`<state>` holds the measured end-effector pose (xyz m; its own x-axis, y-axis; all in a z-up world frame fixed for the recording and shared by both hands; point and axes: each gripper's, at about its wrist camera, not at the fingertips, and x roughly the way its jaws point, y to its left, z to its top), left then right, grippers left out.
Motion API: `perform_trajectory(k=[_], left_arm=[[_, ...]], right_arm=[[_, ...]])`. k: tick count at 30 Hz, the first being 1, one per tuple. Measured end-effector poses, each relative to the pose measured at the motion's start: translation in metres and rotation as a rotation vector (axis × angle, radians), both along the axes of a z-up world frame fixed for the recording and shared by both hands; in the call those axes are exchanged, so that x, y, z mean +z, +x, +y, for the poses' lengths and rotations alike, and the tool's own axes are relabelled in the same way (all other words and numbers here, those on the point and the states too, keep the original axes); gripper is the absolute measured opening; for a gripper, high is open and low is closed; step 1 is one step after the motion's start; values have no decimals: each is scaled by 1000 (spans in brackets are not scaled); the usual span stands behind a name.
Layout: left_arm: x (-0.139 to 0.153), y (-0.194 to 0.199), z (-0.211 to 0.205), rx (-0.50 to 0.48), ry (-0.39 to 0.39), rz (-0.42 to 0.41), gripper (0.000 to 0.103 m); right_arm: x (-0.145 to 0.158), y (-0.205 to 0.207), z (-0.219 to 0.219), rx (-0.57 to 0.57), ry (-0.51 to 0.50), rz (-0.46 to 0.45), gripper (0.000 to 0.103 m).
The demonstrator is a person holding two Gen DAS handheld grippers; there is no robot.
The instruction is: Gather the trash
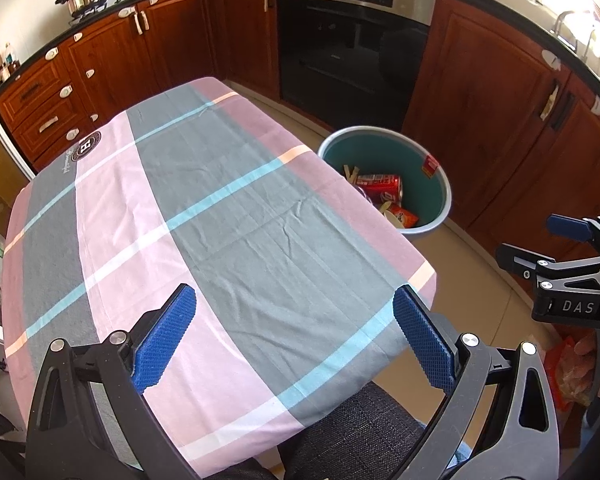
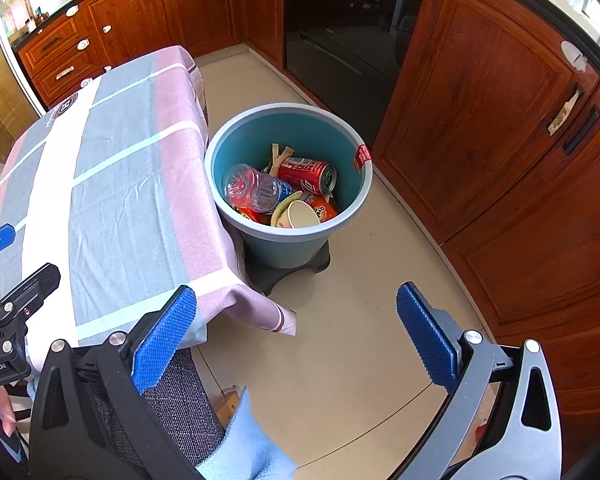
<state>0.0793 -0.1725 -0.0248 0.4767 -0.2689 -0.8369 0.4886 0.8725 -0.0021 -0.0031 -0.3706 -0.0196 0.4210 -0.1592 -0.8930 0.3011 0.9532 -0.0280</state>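
A teal trash bin (image 2: 352, 200) stands on the floor beside the table; it also shows in the left wrist view (image 1: 440, 196). Inside lie a red can (image 2: 306, 174), a crushed clear plastic bottle (image 2: 256, 190), a paper cup (image 2: 302, 214) and wrappers. My left gripper (image 1: 294, 338) is open and empty over the near end of the table with the checked cloth (image 1: 204, 216). My right gripper (image 2: 296, 334) is open and empty above the floor, short of the bin. It shows at the right edge of the left wrist view (image 1: 540, 246).
Wooden cabinets (image 2: 500, 128) and a black oven (image 2: 348, 36) stand behind the bin. A grey chair back (image 1: 364, 432) is at the table's near edge. A tablecloth corner (image 2: 276, 316) hangs beside the bin. An orange bag (image 1: 568, 372) lies on the floor at right.
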Motion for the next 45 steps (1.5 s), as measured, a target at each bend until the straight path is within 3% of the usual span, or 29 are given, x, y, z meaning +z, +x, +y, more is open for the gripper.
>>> perform_trajectory(k=[45], left_arm=[[8, -4, 5, -5, 11, -29, 99]], right_arm=[[0, 4, 6, 4, -4, 14, 96]])
